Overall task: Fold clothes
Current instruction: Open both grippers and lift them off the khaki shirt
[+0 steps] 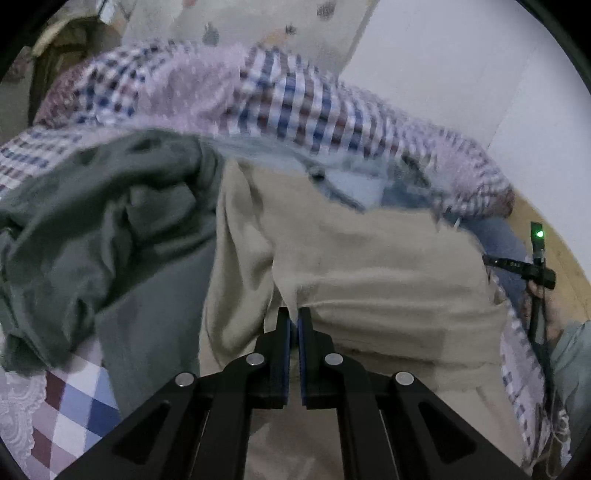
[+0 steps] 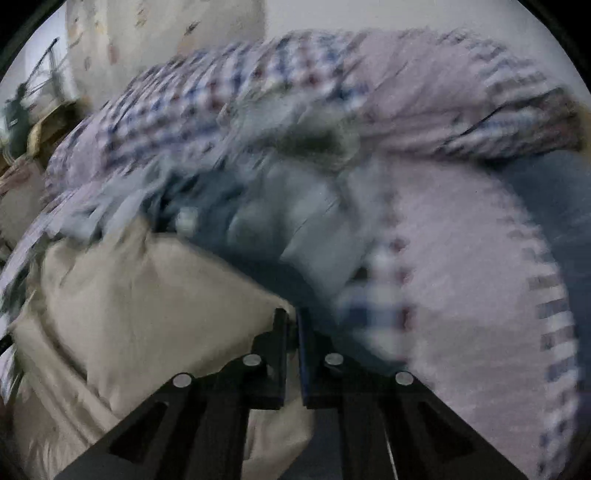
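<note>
Left wrist view: left gripper [image 1: 294, 314], fingers pinched together on a fold of the beige garment [image 1: 369, 266], which lies across the middle of the bed.
Right wrist view: badly blurred; right gripper [image 2: 291, 317] shows a narrow gap with beige cloth at its tips, and I cannot tell whether it grips.
Surface: checked bedcover [image 1: 74, 406] in blue, maroon and white squares, bunched into a ridge along the far edge.
Green garment [image 1: 103, 229]: crumpled heap touching the beige one's left side.
Denim piece [image 1: 369, 184]: pale blue, just beyond the beige garment's far edge, under the ridge.
Room: white wall [image 1: 461, 74] at the right, patterned curtain [image 1: 258, 26] behind the bed, wooden floor [image 1: 569, 258] past the bed's right edge.
Far right: the other handheld device [image 1: 535, 269], green light on, gripped by a hand [image 1: 550, 317].
</note>
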Demonstrator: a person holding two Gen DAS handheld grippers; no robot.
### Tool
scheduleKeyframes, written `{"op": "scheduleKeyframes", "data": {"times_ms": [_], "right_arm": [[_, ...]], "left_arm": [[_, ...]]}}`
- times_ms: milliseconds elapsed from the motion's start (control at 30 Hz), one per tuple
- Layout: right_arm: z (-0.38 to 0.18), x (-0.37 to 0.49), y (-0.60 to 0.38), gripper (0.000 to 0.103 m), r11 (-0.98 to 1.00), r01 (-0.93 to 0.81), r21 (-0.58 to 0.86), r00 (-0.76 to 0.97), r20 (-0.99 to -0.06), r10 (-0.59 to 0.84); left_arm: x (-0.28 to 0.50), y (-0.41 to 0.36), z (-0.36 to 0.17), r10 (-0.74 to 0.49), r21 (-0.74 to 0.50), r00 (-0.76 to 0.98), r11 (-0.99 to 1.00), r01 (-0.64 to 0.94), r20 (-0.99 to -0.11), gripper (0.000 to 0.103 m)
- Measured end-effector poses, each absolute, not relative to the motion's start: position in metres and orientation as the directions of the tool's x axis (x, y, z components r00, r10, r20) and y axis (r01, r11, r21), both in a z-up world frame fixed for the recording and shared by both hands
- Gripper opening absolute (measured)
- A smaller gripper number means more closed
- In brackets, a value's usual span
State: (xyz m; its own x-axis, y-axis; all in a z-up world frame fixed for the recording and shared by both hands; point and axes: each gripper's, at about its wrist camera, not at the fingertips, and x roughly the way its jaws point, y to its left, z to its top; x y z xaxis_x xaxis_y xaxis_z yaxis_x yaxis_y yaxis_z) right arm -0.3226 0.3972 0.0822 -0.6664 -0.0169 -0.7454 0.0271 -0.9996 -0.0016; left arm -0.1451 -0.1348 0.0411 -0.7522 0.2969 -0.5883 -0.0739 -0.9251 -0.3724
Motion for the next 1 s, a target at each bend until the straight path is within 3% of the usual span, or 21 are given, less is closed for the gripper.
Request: {"op": "scheduleKeyframes", "data": {"times_ms": [67,200,267,300,400,433,533,600,833,1000], "right_arm": [[0.088,-0.327,0.388,0.003,-0.996,-0.007,-0.088,-0.677,-0.733,0.070],[0.074,-0.344,0.363,0.006,-0.941,-0.095,-0.325,-0.658,-0.688,0.305],[0.074,-0.342,0.365,0.009,-0.929,-0.144,-0.341,-0.651,-0.675,0.349],[0.075,-0.340,0.368,0.017,-0.929,-0.165,-0.330,-0.650,-0.673,0.354],[0.083,-0.316,0.381,0.040,-0.958,-0.155,-0.240,-0.667,-0.690,0.281],[0.086,-0.305,0.386,0.041,-0.968,-0.142,-0.205,-0.674,-0.696,0.246],[0.093,-0.265,0.399,0.045,-0.992,-0.086,-0.093,-0.668,-0.734,0.126],[0.095,-0.231,0.408,0.046,-0.997,-0.066,-0.049,-0.653,-0.753,0.080],[0.117,-0.085,0.434,0.046,-0.999,-0.043,0.020,-0.620,-0.784,0.011],[0.133,0.034,0.434,0.048,-0.997,0.001,0.083,-0.610,-0.790,-0.067]], "left_arm": [[-0.141,-0.136,0.040,0.275,-0.359,-0.757,-0.931,-0.057,-0.593,0.002],[-0.154,-0.134,0.009,0.238,-0.317,-0.658,-0.949,0.001,-0.715,0.002],[-0.158,-0.132,0.002,0.224,-0.299,-0.625,-0.954,0.016,-0.748,0.003],[-0.159,-0.130,0.003,0.219,-0.291,-0.626,-0.957,0.013,-0.749,0.003],[-0.157,-0.124,0.007,0.207,-0.256,-0.620,-0.967,-0.011,-0.757,0.011],[-0.156,-0.123,0.008,0.210,-0.253,-0.619,-0.967,-0.020,-0.757,0.015],[-0.145,-0.123,0.015,0.228,-0.266,-0.634,-0.963,-0.037,-0.739,0.057],[-0.134,-0.126,0.023,0.238,-0.279,-0.652,-0.959,-0.042,-0.720,0.066],[-0.064,-0.152,0.066,0.219,-0.262,-0.730,-0.963,-0.057,-0.648,0.083],[0.005,-0.168,0.086,0.233,-0.309,-0.745,-0.950,-0.038,-0.625,0.084]]}}
